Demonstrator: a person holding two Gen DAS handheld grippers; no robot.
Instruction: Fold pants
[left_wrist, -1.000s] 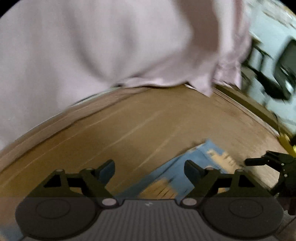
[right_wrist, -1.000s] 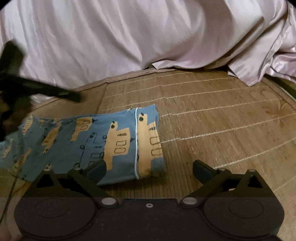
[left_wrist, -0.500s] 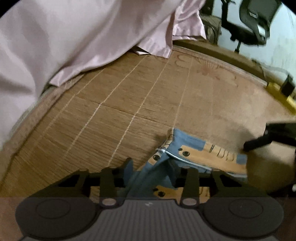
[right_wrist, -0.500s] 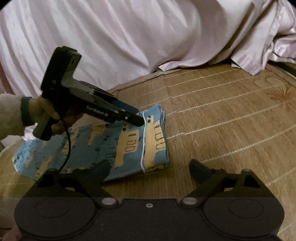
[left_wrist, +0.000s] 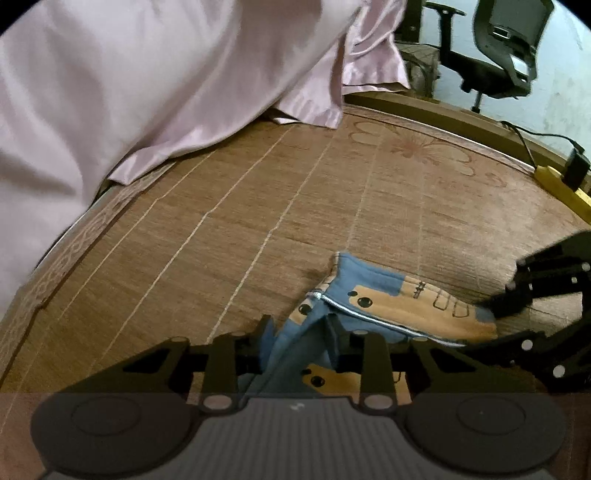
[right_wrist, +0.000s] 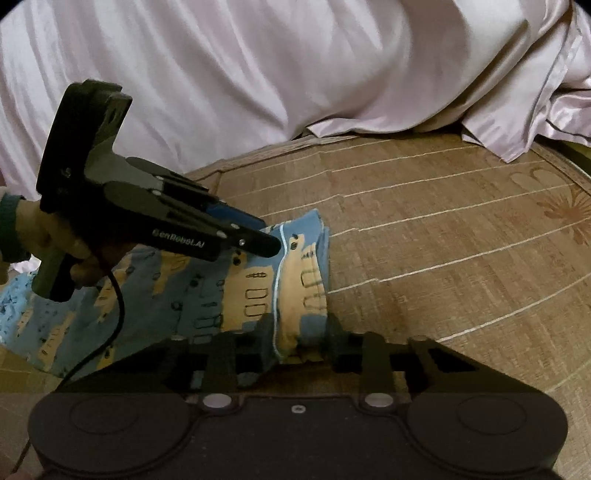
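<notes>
Blue pants (right_wrist: 207, 295) with an orange print and a white side stripe lie folded lengthwise on a woven mat (right_wrist: 461, 266). My left gripper (left_wrist: 299, 332) is shut on the far corner of the pants' end (left_wrist: 369, 306). In the right wrist view the left gripper (right_wrist: 271, 245) reaches in from the left, held by a hand (right_wrist: 55, 240). My right gripper (right_wrist: 297, 334) is shut on the near corner of the same end. In the left wrist view the right gripper (left_wrist: 513, 302) pinches the cloth at the right.
A pale pink satin sheet (right_wrist: 258, 74) is heaped along the mat's far side (left_wrist: 129, 92). An office chair (left_wrist: 495, 55) stands beyond the wooden bed edge (left_wrist: 443, 118). A yellow power strip with a plug (left_wrist: 565, 181) lies at the right. A cable (right_wrist: 114, 306) hangs from the left gripper.
Both grippers were open a second ago. The left one closed on the far corner half a second ago; the right one has since moved in and closed on the near corner.
</notes>
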